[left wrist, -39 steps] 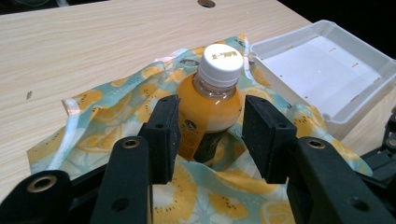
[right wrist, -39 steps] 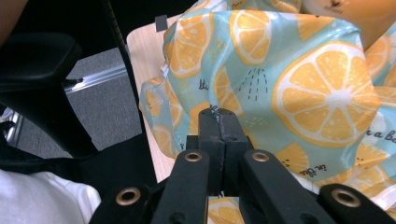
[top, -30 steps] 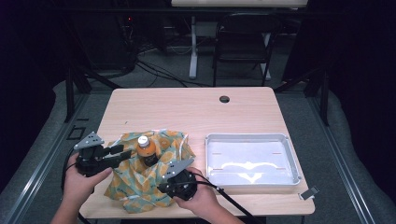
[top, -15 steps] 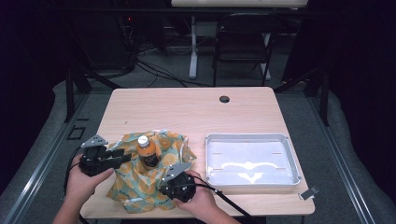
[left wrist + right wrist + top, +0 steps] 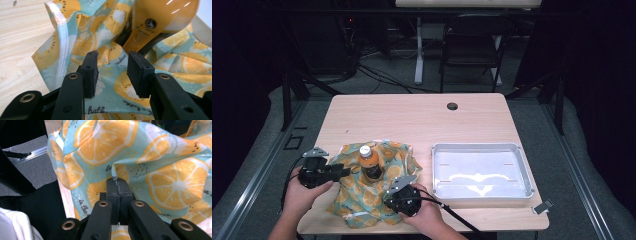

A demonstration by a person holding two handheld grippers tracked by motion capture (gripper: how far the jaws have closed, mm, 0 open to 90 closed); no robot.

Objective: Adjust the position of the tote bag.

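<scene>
A teal cloth (image 5: 362, 202) printed with orange slices lies rumpled on the table's front left. An orange drink bottle (image 5: 370, 162) with a white cap stands upright on it. My left gripper (image 5: 343, 172) is at the cloth's left edge, pointing toward the bottle. In the left gripper view its jaws (image 5: 112, 72) have just been closing; they stand apart over the cloth (image 5: 105, 32), pads not pressing it, with the bottle (image 5: 160, 17) just beyond. My right gripper (image 5: 389, 199) is at the cloth's front edge, and its jaws (image 5: 117, 185) are shut on a fold of the cloth (image 5: 162, 157).
A shallow white tray (image 5: 522, 155) sits on the right of the wooden table (image 5: 412, 120). A round cable hole (image 5: 452, 106) is near the far edge. A small clip (image 5: 543, 206) lies by the front right corner. Cables trail from both grippers toward the person.
Both hands have sunk a little toward the table. The cloth has settled lower around the bottle. The left jaws have narrowed.
</scene>
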